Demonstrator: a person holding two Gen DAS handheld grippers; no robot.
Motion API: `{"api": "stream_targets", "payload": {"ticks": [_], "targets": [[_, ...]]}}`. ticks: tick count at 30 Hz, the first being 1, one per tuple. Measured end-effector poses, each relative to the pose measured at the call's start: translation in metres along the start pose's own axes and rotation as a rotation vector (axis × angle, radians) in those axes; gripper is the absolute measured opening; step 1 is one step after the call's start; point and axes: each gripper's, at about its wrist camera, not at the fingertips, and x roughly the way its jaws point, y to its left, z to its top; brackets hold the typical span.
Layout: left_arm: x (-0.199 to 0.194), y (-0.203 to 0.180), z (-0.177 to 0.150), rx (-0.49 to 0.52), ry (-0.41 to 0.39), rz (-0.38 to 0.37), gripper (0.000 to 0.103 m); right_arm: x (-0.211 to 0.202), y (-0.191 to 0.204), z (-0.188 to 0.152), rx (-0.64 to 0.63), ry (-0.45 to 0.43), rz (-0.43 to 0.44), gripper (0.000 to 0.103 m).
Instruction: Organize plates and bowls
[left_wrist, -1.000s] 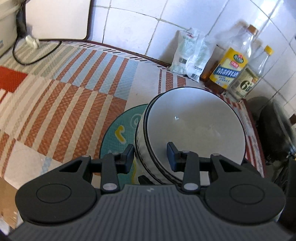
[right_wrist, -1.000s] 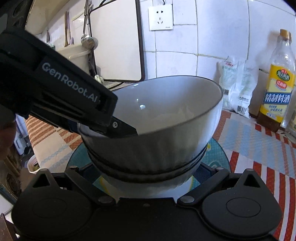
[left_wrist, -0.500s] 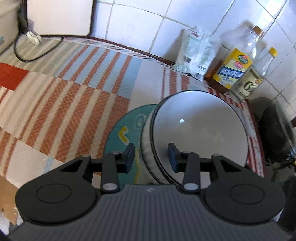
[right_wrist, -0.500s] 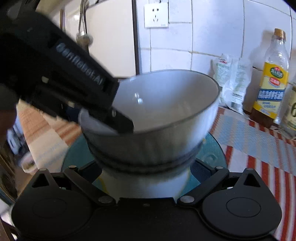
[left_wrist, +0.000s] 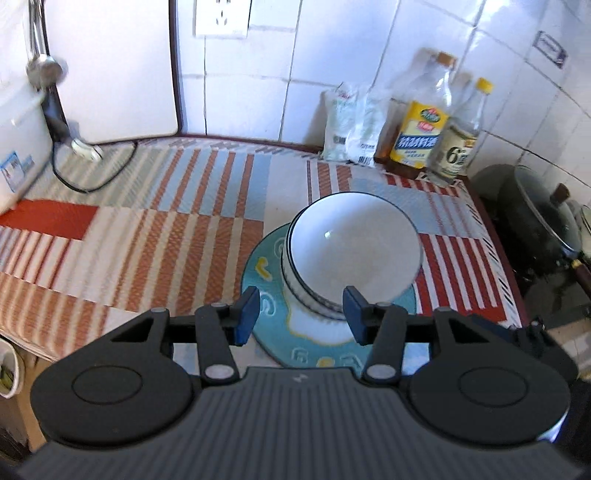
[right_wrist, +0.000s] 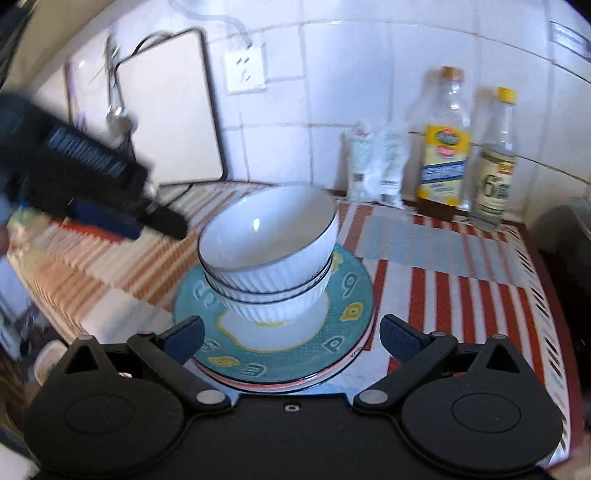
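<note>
A stack of white ribbed bowls (left_wrist: 351, 251) with dark rims sits on a teal plate (left_wrist: 273, 325) with yellow letters. The top bowl leans a little in the stack. In the right wrist view the bowls (right_wrist: 269, 254) rest on the teal plate (right_wrist: 343, 332), which lies on another plate with a red rim. My left gripper (left_wrist: 301, 314) is open and empty, just in front of the bowls; it also shows blurred at the left of the right wrist view (right_wrist: 147, 221). My right gripper (right_wrist: 291, 338) is open and empty, its fingers either side of the plate's near edge.
A striped mat (left_wrist: 166, 221) covers the counter. Two bottles (left_wrist: 424, 122) and a white bag (left_wrist: 351, 125) stand at the back wall. A dark pan with a lid (left_wrist: 535, 218) is at the right. A cable (left_wrist: 92, 173) and a white appliance (left_wrist: 18, 140) are at the left.
My left gripper let go of the top bowl's rim, opened and pulled back up. My right gripper also drew back from the stack. The top bowl now rests on the stack.
</note>
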Motion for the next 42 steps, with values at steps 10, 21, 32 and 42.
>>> {"api": "stream_targets", "payload": {"ticks": [10, 21, 32, 42], "targets": [[-0.079, -0.002, -0.014, 0.049, -0.058, -0.018, 0.059, -0.080, 0.013, 0.018, 0.027, -0.068, -0.138, 0.102], [-0.133, -0.013, -0.029, 0.118, -0.088, 0.002, 0.087, -0.155, 0.028, 0.031, 0.083, -0.092, -0.234, 0.102], [-0.168, -0.026, -0.040, 0.136, -0.158, 0.121, 0.096, -0.198, 0.039, 0.035, 0.115, -0.080, -0.287, 0.102], [-0.191, -0.021, -0.047, 0.127, -0.150, 0.093, 0.096, -0.224, 0.047, 0.035, 0.114, -0.079, -0.310, 0.102]]}}
